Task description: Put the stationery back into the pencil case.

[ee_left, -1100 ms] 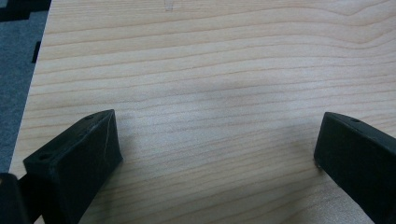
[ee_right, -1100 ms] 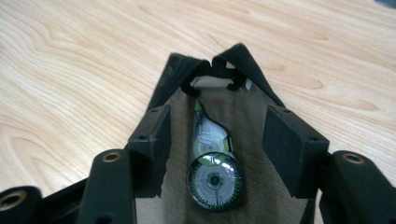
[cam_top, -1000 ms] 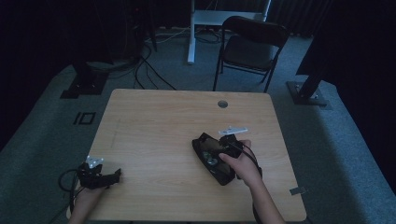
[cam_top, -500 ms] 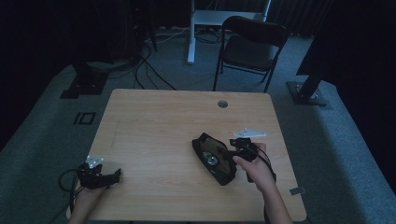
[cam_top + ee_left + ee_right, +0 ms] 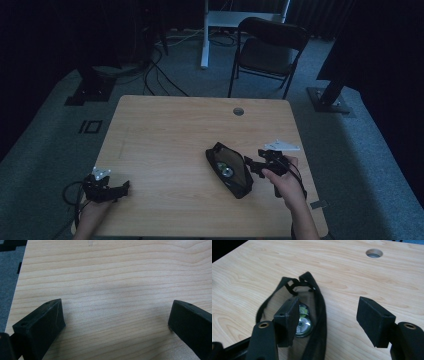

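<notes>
A black zip pouch (image 5: pixel 216 156) lies open on the wooden table (image 5: pixel 170 130), right of centre, with a shiny round object (image 5: pixel 225 171) inside. My right gripper (image 5: pixel 251 168) is at the pouch's right edge and points left at it. In the right gripper view, its jaws have just been opening and stand apart. The left jaw hangs over the pouch (image 5: pixel 320 302) and the round object (image 5: pixel 303 326), and the pouch's rim runs between the jaws unpressed. My left gripper (image 5: pixel 123 188) rests at the table's front left corner, and in the left gripper view it (image 5: pixel 116 320) is open over bare wood.
A round cable hole (image 5: pixel 238 111) is in the table's far right part. A black folding chair (image 5: pixel 270 47) and a white desk leg stand beyond the table. Cables and stand bases lie on the carpet around it.
My right hand has drawn its gripper to the right, from over the pouch to its right edge. The pouch stays where it was. The left gripper has not moved.
</notes>
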